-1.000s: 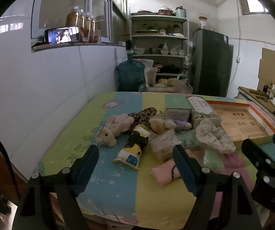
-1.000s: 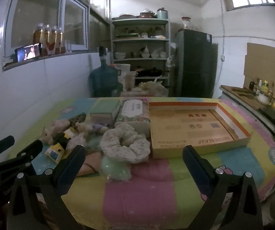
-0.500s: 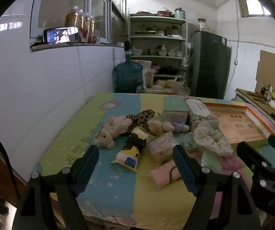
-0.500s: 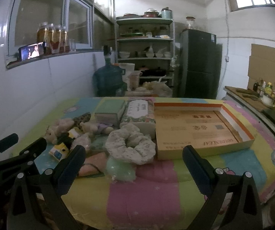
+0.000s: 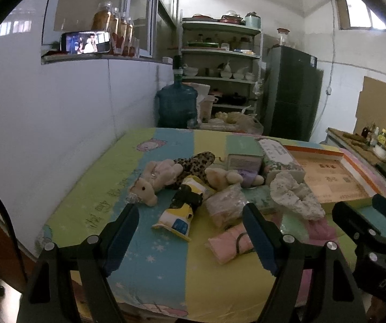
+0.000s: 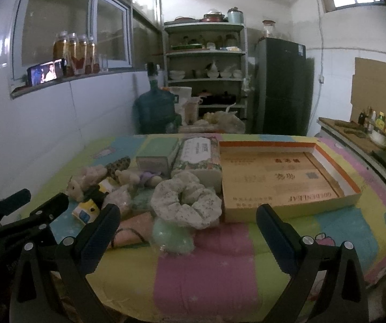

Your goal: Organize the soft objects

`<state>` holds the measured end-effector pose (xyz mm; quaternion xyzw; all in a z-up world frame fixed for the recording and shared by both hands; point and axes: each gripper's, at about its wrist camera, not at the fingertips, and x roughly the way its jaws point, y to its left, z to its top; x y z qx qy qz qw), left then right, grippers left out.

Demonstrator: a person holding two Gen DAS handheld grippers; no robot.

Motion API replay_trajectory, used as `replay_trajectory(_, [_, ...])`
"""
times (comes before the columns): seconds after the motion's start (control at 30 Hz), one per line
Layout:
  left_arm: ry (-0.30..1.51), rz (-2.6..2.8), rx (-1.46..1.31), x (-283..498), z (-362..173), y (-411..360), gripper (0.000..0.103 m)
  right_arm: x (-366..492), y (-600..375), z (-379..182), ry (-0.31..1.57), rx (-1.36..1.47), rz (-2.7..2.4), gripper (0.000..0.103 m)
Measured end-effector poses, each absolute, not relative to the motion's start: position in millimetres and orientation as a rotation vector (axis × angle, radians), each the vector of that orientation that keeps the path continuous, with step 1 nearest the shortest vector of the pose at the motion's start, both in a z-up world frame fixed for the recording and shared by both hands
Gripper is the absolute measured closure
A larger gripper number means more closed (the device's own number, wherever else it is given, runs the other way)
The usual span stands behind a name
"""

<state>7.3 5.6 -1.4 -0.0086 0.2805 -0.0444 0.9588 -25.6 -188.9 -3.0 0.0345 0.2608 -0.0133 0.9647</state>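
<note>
Soft things lie heaped on the striped quilt (image 5: 166, 266): a beige plush rabbit (image 5: 154, 179), a leopard-print piece (image 5: 195, 161), a yellow and black plush toy (image 5: 185, 204), a small plush bear (image 5: 228, 176), a floral scrunchie (image 6: 186, 200), a pink folded cloth (image 5: 228, 243) and a pale green soft piece (image 6: 172, 237). To their right sits an open shallow cardboard box (image 6: 281, 177). My left gripper (image 5: 190, 228) hovers open at the quilt's near edge, short of the pile. My right gripper (image 6: 187, 226) is open too, nothing between its fingers.
A green box (image 6: 158, 153) and a floral tissue pack (image 6: 197, 156) stand behind the pile. Beyond the bed are a blue water jug (image 5: 176, 105), a shelf rack (image 5: 220, 75) and a dark fridge (image 5: 292, 94). A white wall runs along the left, a counter (image 6: 354, 132) on the right.
The left wrist view shifted slightly, so the pile sits a little lower and nearer the centre. Both grippers stay open and no object on the quilt moved.
</note>
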Motion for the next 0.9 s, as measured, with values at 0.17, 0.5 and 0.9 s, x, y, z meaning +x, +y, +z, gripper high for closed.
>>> replay_trajectory(0.17, [0.586,-0.118,-0.041,9,-6,9,0.023,-25,-193,-7,0.545,0.100,-0.014,0.002])
replay_trajectory(0.5, [0.604,-0.118,-0.043,15,-14,10,0.023,-24,-197,-12,0.553,0.112,-0.005,0.002])
replay_trajectory(0.9, [0.624,-0.116,-0.062,23,-22,23,0.023,-17,-194,-17,0.572,0.112,0.012,0.002])
